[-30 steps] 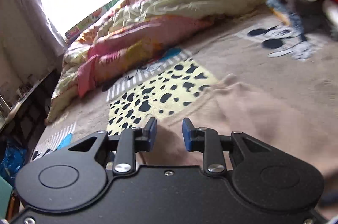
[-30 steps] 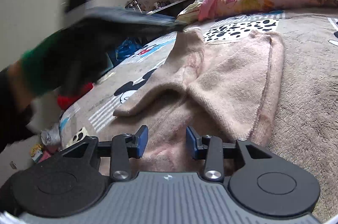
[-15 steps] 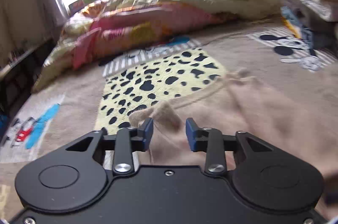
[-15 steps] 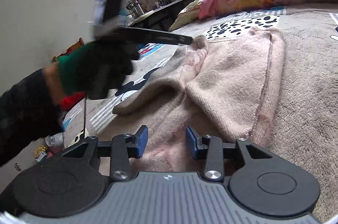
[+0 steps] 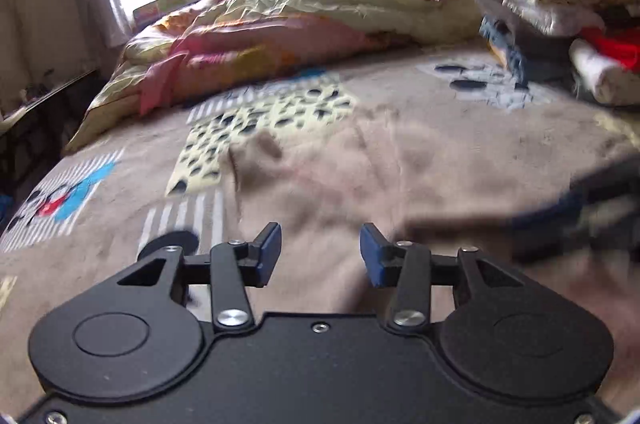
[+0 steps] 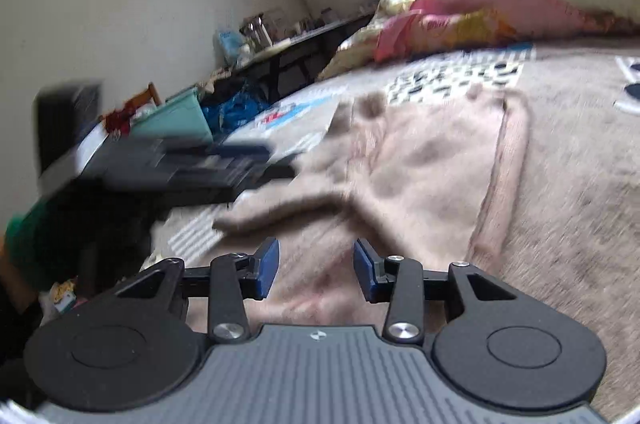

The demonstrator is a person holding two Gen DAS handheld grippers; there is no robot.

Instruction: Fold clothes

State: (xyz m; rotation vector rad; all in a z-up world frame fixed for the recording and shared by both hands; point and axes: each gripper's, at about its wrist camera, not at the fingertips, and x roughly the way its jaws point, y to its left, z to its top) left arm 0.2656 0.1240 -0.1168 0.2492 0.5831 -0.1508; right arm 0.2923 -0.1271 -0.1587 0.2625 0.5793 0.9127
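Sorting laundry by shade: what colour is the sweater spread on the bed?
Pale dusty pink, a plain fuzzy knit sweater; it shows best in the right wrist view.

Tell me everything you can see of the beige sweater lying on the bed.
The beige sweater looks fuzzy and soft, a knit with a ribbed band along one edge. It lies spread but rumpled on the cartoon-print blanket, one part folded over itself, not yet neatly folded. Both grippers are over it: the left gripper has just been opening with nothing pinched, and the right gripper is open above the near part.
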